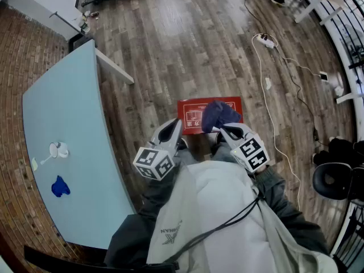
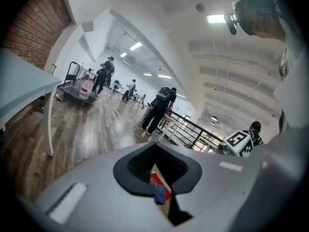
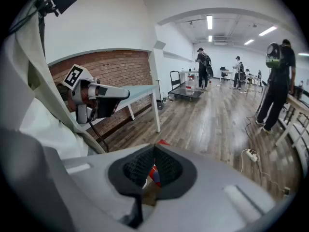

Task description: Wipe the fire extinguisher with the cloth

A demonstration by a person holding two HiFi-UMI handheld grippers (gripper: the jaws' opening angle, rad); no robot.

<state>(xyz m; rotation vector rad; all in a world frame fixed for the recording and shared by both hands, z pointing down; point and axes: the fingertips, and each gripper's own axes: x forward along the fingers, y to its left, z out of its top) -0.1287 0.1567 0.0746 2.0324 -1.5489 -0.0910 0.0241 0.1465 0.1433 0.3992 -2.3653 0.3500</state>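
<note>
Head view: a light blue curved tabletop [image 1: 74, 112] stands at the far left against a brick wall. It carries a small white object [image 1: 57, 150], too small to identify, and near it, towards the person, a crumpled bright blue item [image 1: 60, 186].

Right of the tabletop, over the wood plank floor [image 1: 170, 50], the left gripper [image 1: 170, 131] points forward from the person's lap. Left gripper view shows its jaws closed tip to tip with nothing held. Only the floor, the box and the cloth show through the gap behind the tips.

Just ahead of both grippers, the red rectangular fire extinguisher box [image 1: 196, 115] lies flat on the floor with its printed face up. A dark blue bunched cloth [image 1: 219, 114] covers the right half of that box and reaches its far edge.

The right gripper [image 1: 224, 129] meets the near lower edge of the cloth. Right gripper view shows its jaws closed, with a thin sliver of blue cloth between the pads and the red of the box beside it. The left gripper appears at that view's left, well apart from the right one.

Further right, a white power strip [image 1: 265, 39] lies on the floor with a white cable trailing towards the person. A black chair [image 1: 335, 181] stands at the right edge.
</note>
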